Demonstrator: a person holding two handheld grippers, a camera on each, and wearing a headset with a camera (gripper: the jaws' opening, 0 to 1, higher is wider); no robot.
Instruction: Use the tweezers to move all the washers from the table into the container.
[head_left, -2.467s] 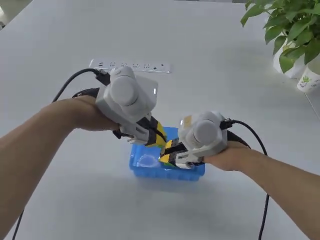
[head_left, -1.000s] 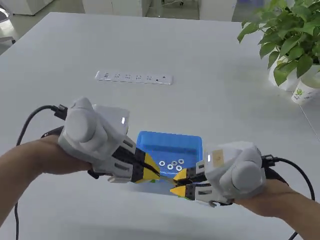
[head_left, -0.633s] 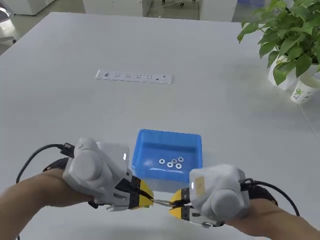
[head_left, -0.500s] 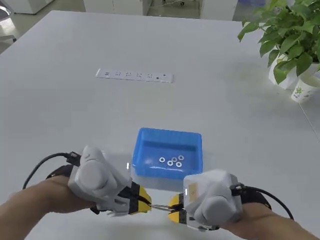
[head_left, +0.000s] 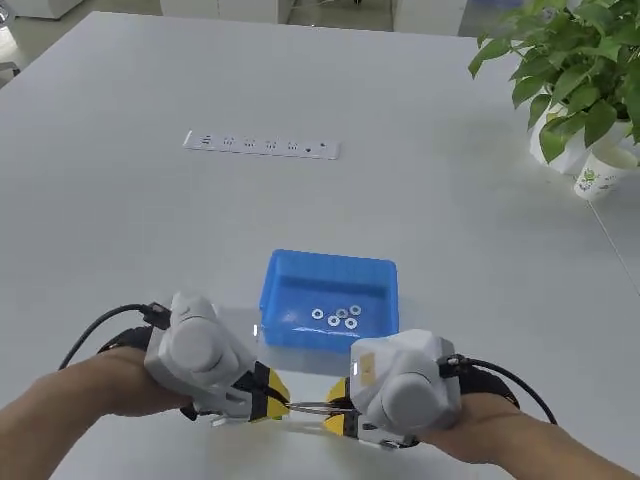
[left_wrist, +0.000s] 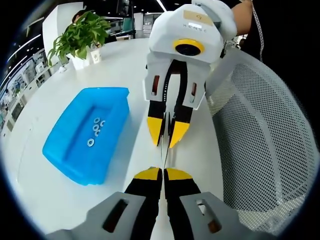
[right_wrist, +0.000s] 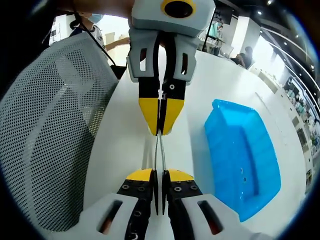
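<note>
Nearest you, your hands held the left gripper (head_left: 268, 400) and the right gripper (head_left: 335, 420) low over the table (head_left: 440, 190), tips facing each other. Each had its jaws pressed together on one end of the tweezers (head_left: 305, 407), which bridged the small gap between them. Just beyond sat the blue container (head_left: 330, 268) with the washers (head_left: 336, 317) clustered inside, and past it the tabletop lay bare up to a power strip (head_left: 262, 146), with a potted plant (head_left: 575, 60) at the far right.
</note>
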